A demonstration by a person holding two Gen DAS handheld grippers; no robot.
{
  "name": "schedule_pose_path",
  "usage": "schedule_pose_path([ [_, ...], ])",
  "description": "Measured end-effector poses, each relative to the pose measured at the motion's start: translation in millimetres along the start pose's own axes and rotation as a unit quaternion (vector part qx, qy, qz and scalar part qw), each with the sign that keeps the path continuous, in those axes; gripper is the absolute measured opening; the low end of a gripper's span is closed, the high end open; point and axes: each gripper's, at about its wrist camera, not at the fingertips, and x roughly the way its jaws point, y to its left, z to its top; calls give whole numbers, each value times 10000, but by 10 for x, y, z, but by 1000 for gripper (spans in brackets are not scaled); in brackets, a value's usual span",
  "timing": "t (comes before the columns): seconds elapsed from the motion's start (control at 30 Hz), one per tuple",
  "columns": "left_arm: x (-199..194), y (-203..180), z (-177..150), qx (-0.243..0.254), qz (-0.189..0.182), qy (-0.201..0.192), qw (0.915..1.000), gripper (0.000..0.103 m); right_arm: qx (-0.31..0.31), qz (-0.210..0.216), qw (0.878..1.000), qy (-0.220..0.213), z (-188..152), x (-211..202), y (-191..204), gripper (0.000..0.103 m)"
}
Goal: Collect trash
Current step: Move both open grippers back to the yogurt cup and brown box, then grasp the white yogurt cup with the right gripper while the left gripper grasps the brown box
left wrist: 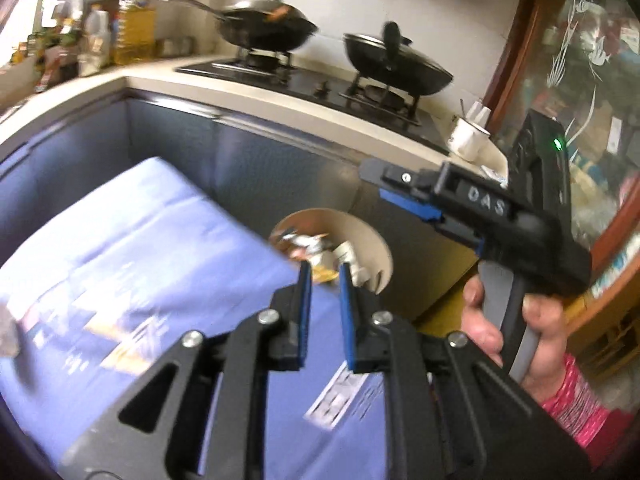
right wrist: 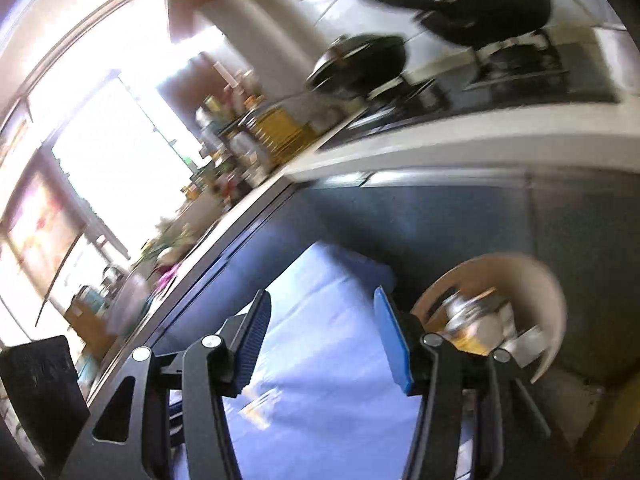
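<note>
Both grippers hang empty: left gripper [left wrist: 325,270] jaws narrow, right gripper [right wrist: 320,300] jaws wide. Trash sits in a round bin [left wrist: 372,236] just beyond the blue-covered worktop [left wrist: 132,232]. Blurred approach risks knocking the bin. Only the left view shows the person's hand [left wrist: 516,320].

**Both grippers raised, nothing between the jaws**

The left gripper [left wrist: 325,268] points forward and downward, its 2 blue-padded fingers [left wrist: 305,312] standing a narrow gap apart with nothing between them. The right gripper [right wrist: 322,300] is rolled to one side, its jaws parted wider and empty. In the left wrist view, the person's right hand [left wrist: 516,320] wraps the grey handle, a pink patterned sleeve [left wrist: 576,404] at the wrist.
</note>
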Motion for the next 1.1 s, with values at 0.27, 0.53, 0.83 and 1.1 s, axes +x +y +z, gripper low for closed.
schedule_pose_path([
  [0.27,-910,892,-1054,-222,1653,-192,9858,47,-278,476,9882,1431,-876,778,818,52],
  [0.53,-1611,2110,-2059,-879,3875,268,9173,70,-531,748,9573,2743,-1649,1500,1570,67],
  [0.83,-1684,2612,-2278,-1127,4212,514,8985,79,-895,870,9413,3137,-1978,1909,2160,69],
  [1.1,-1489,2645,-2267,-964,3886,612,9143,84,-1422,816,9458,2805,-1856,2399,2683,76],
])
